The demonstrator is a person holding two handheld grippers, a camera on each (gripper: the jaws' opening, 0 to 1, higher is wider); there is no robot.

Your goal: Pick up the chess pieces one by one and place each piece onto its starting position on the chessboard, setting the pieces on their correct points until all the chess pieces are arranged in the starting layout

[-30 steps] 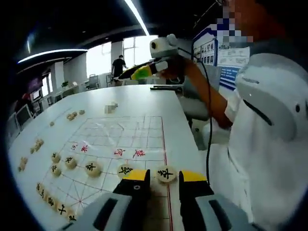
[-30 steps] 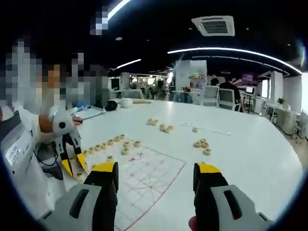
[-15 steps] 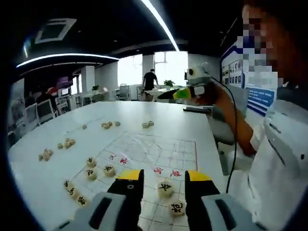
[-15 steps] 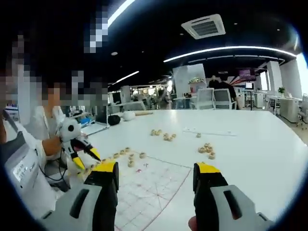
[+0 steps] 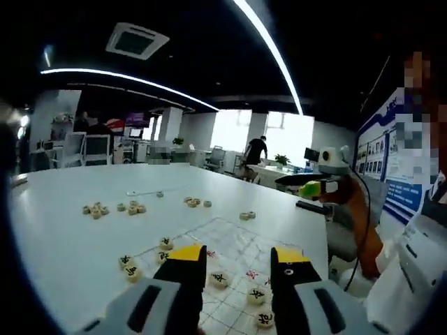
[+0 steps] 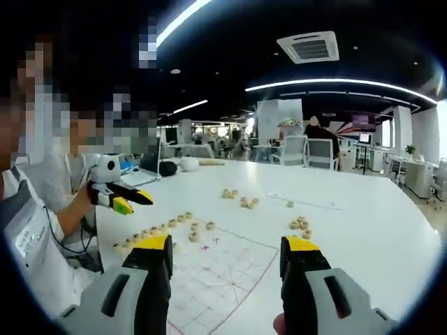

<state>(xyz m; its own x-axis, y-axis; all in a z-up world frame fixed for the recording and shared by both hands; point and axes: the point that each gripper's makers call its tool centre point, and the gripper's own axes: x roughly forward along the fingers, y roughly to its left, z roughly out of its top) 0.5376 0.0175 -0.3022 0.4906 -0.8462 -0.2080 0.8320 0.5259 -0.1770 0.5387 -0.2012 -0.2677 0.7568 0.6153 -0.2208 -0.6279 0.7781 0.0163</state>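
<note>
Left claw [image 5: 237,262] wide open, empty, above chessboard [image 5: 237,241]; right claw [image 6: 227,255] likewise, loose chess pieces [image 6: 243,202] beyond

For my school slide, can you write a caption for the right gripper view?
Open tongs hover above a chessboard on a white table, with loose chess pieces waiting nearby.

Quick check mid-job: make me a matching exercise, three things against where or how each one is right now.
Things:
1. left claw
2. right claw
3. loose chess pieces

States:
A. open, nothing between the jaws, over the chessboard's edge
B. lying in a small cluster on the white table, off the board
C. open, raised above black-lettered pieces on the board

Pairs: 1-C, 2-A, 3-B
</note>
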